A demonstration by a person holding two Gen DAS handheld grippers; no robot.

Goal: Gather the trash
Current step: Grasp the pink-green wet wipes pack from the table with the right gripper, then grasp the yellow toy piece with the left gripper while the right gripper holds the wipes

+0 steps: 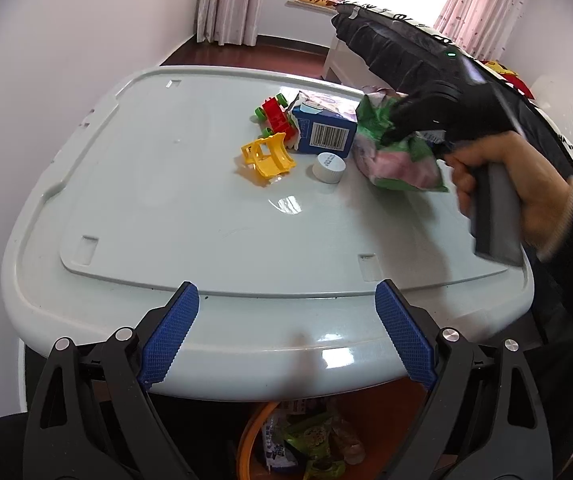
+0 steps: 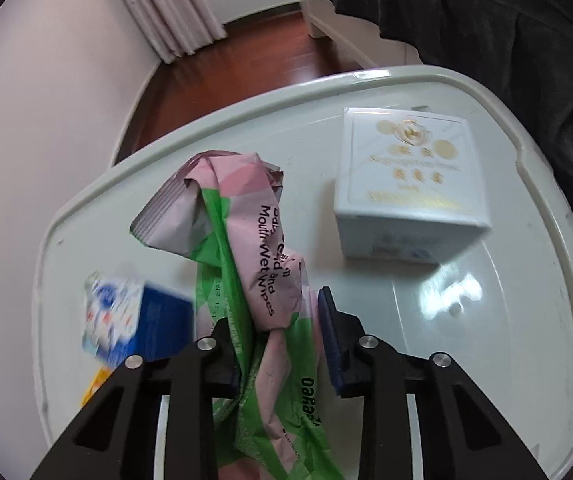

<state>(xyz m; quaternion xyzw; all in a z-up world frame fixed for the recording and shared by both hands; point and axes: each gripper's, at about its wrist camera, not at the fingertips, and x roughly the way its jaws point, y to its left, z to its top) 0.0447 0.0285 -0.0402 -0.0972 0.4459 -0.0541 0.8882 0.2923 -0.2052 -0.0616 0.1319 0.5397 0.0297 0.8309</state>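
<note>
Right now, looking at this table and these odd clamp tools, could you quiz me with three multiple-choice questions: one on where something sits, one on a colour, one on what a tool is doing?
1. Where is the white bottle cap?
A. on the table in front of the blue carton
B. on top of the white box
C. down in the bin

2. What colour are the left gripper's pads?
A. red
B. blue
C. yellow

3. What is the right gripper doing?
A. hanging open with nothing in it
B. closed on the pink and green wet-wipes wrapper
C. closed on the yellow toy

Answers:
1 A: the cap lies on the table, just before the blue carton.
2 B: both pads show blue.
3 B: the wet-wipes wrapper runs between its fingers.
</note>
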